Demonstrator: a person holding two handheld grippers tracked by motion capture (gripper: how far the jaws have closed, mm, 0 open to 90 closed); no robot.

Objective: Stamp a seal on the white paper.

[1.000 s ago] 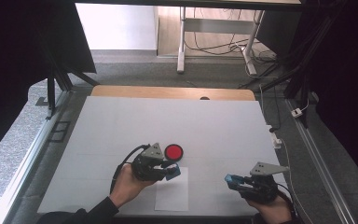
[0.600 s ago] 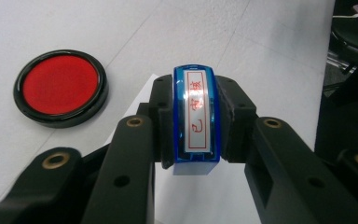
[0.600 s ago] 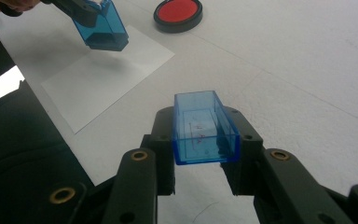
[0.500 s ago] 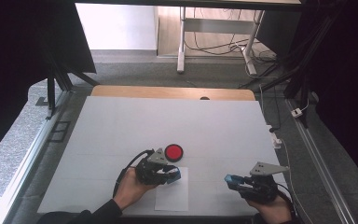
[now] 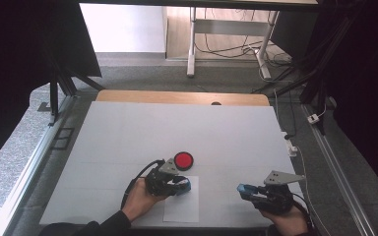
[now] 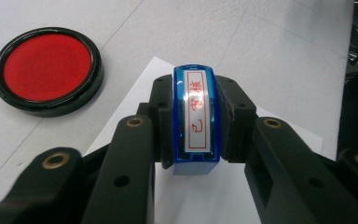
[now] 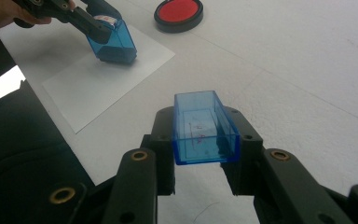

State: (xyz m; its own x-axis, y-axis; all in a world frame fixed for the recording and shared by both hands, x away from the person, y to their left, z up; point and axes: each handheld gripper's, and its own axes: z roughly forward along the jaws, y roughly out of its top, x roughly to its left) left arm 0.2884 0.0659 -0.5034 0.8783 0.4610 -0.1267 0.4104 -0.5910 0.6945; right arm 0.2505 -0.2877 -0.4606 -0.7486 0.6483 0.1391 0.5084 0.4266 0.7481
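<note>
Left gripper (image 6: pixel 196 116) jaws clamped on blue stamp (image 6: pixel 196 119), pressed down on white paper sheet (image 5: pixel 182 206), near edge, just near of red ink pad (image 5: pixel 183 160). Right gripper (image 7: pixel 205 135) jaws clamped on blue stamp cap (image 7: pixel 204 126), over bare table (image 5: pixel 128 132), right of sheet.

Red characters sit inside a red frame on the white label along the top of the blue stamp (image 6: pixel 196 119), seen close in the left gripper view. They look like Chinese, perhaps "已审核", though glare blurs the upper one. Faint red marks show inside the blue cap (image 7: pixel 204 128); too smeared to read.
</note>
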